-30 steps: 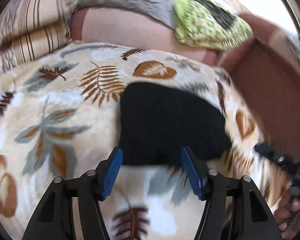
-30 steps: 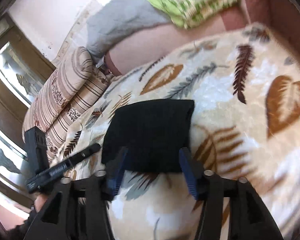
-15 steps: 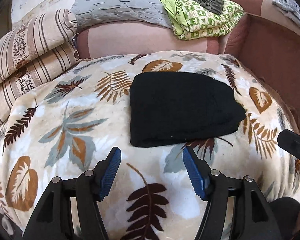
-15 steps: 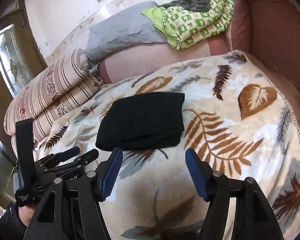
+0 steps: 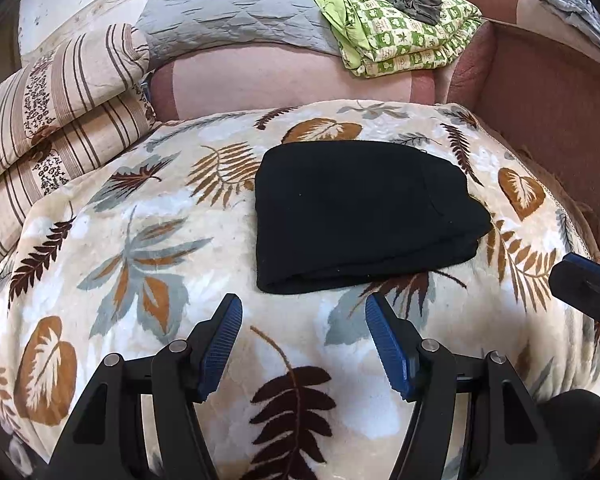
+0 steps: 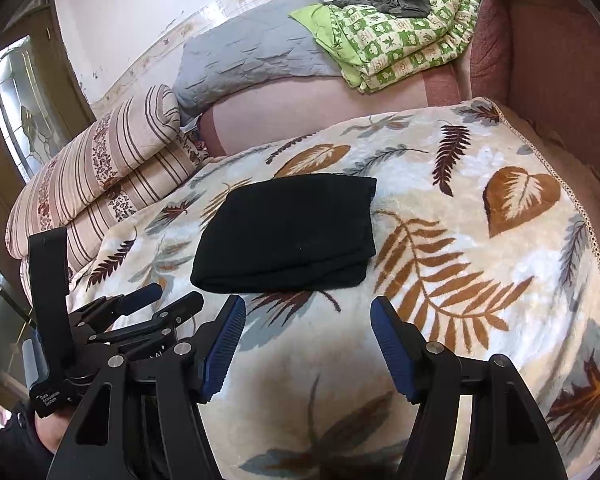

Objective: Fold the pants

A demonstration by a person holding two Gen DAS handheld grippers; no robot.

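The black pants (image 5: 360, 212) lie folded into a flat rectangle on a leaf-patterned blanket (image 5: 140, 248). They also show in the right wrist view (image 6: 288, 232). My left gripper (image 5: 303, 314) is open and empty, just short of the pants' near edge. My right gripper (image 6: 307, 314) is open and empty, also just short of the near edge. The left gripper shows at the lower left of the right wrist view (image 6: 140, 312). Part of the right gripper shows at the right edge of the left wrist view (image 5: 584, 288).
Striped pillows (image 5: 48, 120) are stacked at the left. A grey quilt (image 5: 228, 28) and a green patterned blanket (image 5: 404, 40) lie on the sofa back behind. A brown sofa arm (image 5: 548, 104) rises at the right. A glazed door (image 6: 24, 120) stands far left.
Both grippers have drawn back and up from the folded pants, so the pants now lie farther ahead of the fingertips. The pants have not moved.
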